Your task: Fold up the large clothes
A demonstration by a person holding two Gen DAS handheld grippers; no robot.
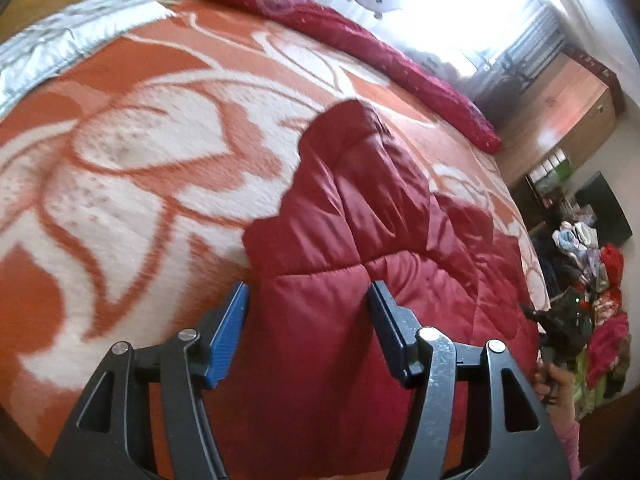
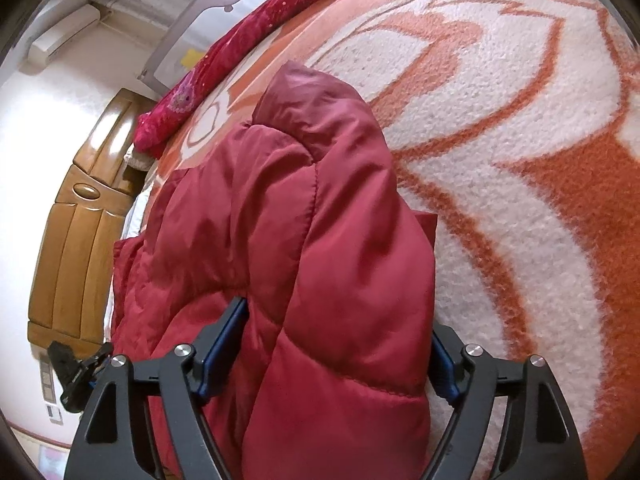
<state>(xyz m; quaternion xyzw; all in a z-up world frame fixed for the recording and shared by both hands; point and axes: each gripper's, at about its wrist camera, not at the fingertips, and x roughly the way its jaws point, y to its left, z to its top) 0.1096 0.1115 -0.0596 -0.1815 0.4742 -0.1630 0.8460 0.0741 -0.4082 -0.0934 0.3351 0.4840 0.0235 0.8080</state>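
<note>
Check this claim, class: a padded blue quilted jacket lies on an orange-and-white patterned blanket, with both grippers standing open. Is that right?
The colour is wrong. The padded quilted jacket is dark red, not blue, as the right wrist view shows. It does lie on the orange-and-white patterned blanket, and the left gripper and right gripper stand open.

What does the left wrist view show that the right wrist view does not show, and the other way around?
Only the left wrist view shows the bright window, the pile of clothes on the floor, the silver-grey cloth and the hand holding the other gripper. Only the right wrist view shows the wooden headboard. Both show the red padded jacket lying on the orange and white blanket, and the crimson cover along the far edge.
</note>
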